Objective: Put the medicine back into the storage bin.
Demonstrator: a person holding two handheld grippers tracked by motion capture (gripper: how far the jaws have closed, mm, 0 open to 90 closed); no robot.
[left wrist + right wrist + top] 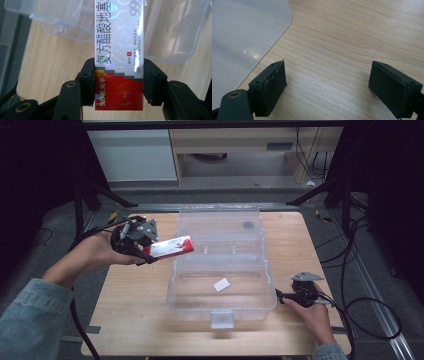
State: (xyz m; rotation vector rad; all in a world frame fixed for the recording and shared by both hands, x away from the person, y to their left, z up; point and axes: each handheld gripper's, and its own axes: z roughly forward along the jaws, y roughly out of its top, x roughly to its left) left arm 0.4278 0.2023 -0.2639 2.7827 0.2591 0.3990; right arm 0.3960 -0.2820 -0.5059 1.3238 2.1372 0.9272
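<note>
A red and silver medicine carton [171, 247] hangs above the table's left side, held by its red end in my left gripper [148, 251]. In the left gripper view both black pads press the carton [118, 62] from either side, with my left gripper [119, 83] aimed toward the clear plastic box [172, 35]. That open clear box [220, 287] stands mid-table with its lid laid back. My right gripper [280, 295] rests low at the box's right wall. In the right gripper view my right gripper [328, 87] has its jaws wide apart over bare wood, nothing between them.
A small white slip [221, 284] lies on the box floor, and a dark round disc [248, 225] sits on the lid. The box has a latch [222, 319] at its front. Cables [365, 315] trail off the table's right side. Stand legs [100, 195] flank the far edge.
</note>
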